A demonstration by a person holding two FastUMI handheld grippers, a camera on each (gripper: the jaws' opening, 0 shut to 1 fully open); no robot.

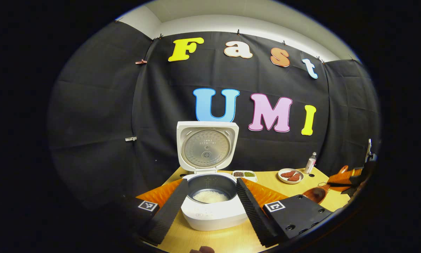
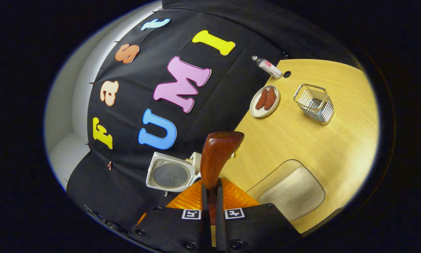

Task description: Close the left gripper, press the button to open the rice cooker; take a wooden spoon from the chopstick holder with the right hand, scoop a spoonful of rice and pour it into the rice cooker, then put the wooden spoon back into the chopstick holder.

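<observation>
The white rice cooker (image 1: 214, 214) stands open on the table with its lid (image 1: 207, 147) upright and white rice in the inner pot (image 1: 210, 196). My left gripper (image 1: 212, 182) is open in front of it, one finger on each side of the pot, touching nothing. My right gripper (image 2: 210, 189) is shut on the handle of the wooden spoon (image 2: 217, 154), whose bowl points forward past the cooker's lid (image 2: 170, 174). In the left gripper view the spoon (image 1: 316, 194) hangs over the table at the far right. The wire chopstick holder (image 2: 314, 103) stands beyond it.
A shallow container of rice (image 2: 291, 193) lies close under the right gripper. A plate of sausages (image 2: 265, 101) and a small bottle (image 2: 266, 66) sit near the wall. A two-part dish of beans (image 1: 244, 174) is right of the cooker. The wooden table (image 2: 302, 147) ends at the wall.
</observation>
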